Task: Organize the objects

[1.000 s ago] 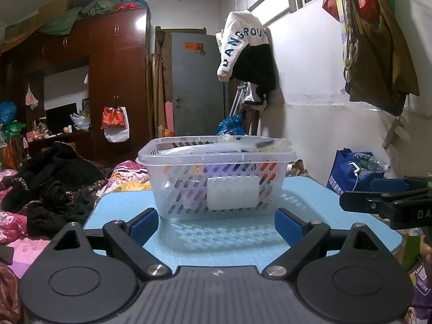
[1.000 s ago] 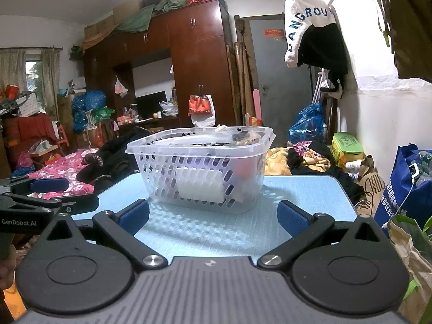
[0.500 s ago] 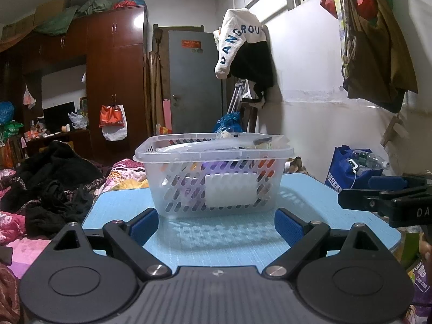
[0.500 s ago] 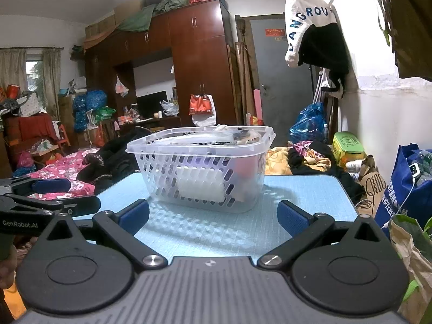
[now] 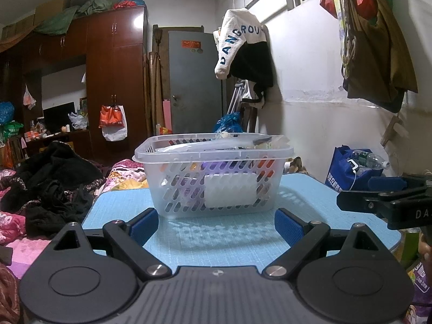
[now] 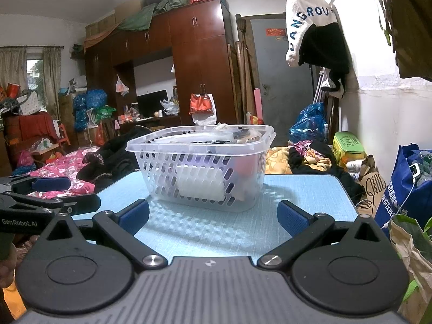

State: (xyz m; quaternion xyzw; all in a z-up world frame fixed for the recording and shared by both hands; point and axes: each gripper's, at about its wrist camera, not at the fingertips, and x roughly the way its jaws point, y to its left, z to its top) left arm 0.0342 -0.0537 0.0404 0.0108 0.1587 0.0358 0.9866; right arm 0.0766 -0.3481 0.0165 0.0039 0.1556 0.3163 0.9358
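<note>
A clear plastic basket [image 5: 213, 178] with slotted walls stands in the middle of the light blue table [image 5: 302, 194]; it also shows in the right wrist view [image 6: 199, 170]. It holds several mixed items, among them a white block, purple and orange things and packets at the rim. My left gripper [image 5: 216, 222] is open and empty, just short of the basket's near wall. My right gripper [image 6: 213, 216] is open and empty, in front of the basket. Each gripper shows at the edge of the other's view, the right one [image 5: 383, 201] and the left one [image 6: 46, 197].
The table [image 6: 302, 189] has edges close on both sides. A bed with dark clothes [image 5: 48, 178] lies to the left. A blue bag [image 5: 351, 172] and paper bags [image 6: 410, 245] stand to the right by the wall. A wardrobe and door are behind.
The left wrist view has shifted slightly, so the basket sits a touch lower left in it. Both grippers stay open and nothing was taken or released.
</note>
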